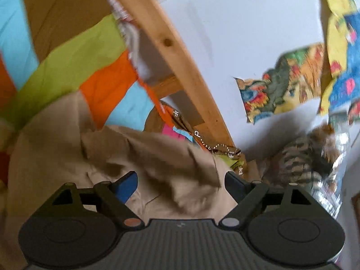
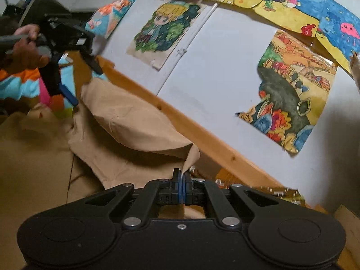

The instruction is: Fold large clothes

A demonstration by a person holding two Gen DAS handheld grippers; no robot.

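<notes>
A large tan garment (image 2: 126, 121) lies crumpled on a colourful patchwork bedspread (image 1: 74, 54). My right gripper (image 2: 182, 180) is shut on a corner of the garment's edge and holds that fold raised off the bed. In the right wrist view my left gripper (image 2: 82, 79), held by a hand (image 2: 27, 31), hovers at the garment's far end with its jaws wide apart. In the left wrist view the left gripper (image 1: 180, 184) is open just above the rumpled tan garment (image 1: 56, 146), with cloth lying below the gap and nothing pinched.
A wooden bed rail (image 2: 202, 135) runs along a pale wall hung with paper drawings (image 2: 290, 94). A striped plush toy (image 1: 299, 157) sits near the rail. A patterned brown cloth (image 1: 216, 146) is bunched against the rail.
</notes>
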